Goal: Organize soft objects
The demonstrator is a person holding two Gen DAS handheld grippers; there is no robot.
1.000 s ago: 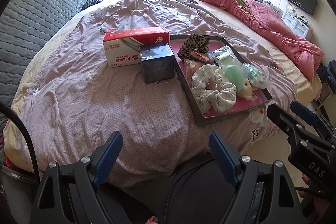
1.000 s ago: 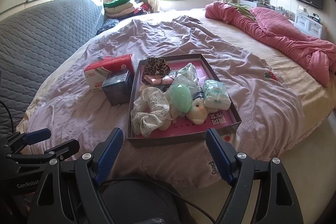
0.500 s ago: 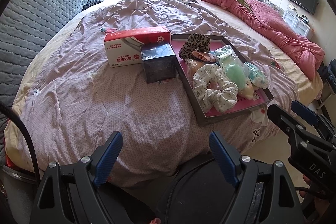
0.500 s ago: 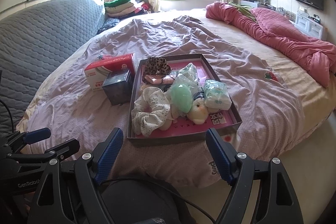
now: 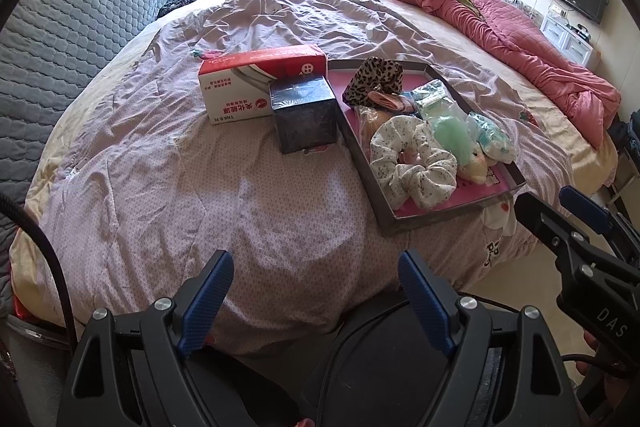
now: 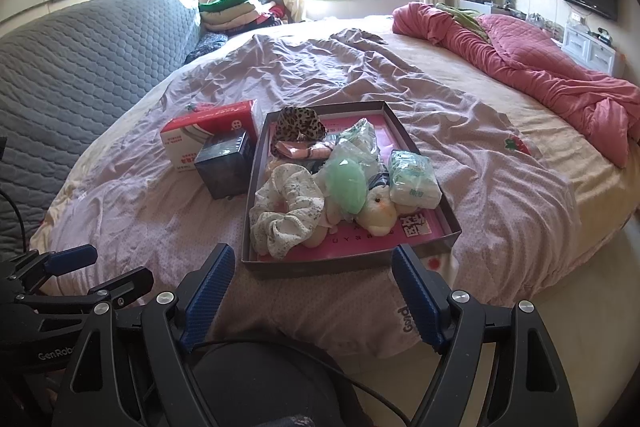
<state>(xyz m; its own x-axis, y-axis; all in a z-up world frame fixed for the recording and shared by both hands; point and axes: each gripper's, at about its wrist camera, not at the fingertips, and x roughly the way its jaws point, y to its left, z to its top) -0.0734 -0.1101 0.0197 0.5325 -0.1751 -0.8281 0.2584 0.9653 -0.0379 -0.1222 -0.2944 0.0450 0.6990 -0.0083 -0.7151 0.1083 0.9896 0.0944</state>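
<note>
Left gripper [image 5: 314, 297] at 6 o'clock, jaws wide apart, holding nothing, above the near bed edge. Right gripper [image 6: 314, 291] likewise spread wide and empty, just short of the tray [image 6: 352, 261]. Tray on the lilac quilt [image 5: 160, 187], 12 o'clock from the right gripper. In it: floral scrunchie [image 6: 286, 215] nearest, plush toy [image 6: 378, 213], green pouch [image 6: 346, 181], wipes pack [image 6: 414, 181], leopard scrunchie [image 6: 300, 125] farthest. At 10 o'clock a dark box [image 6: 226, 165] touches the tray; red-white carton [image 6: 208, 133] behind it.

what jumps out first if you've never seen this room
The shallow tray on the lilac bedspread, heaped with soft things: a floral scrunchie in front, a leopard-print one at the back. Left of it stand a dark cube box and a red-and-white carton.
</note>
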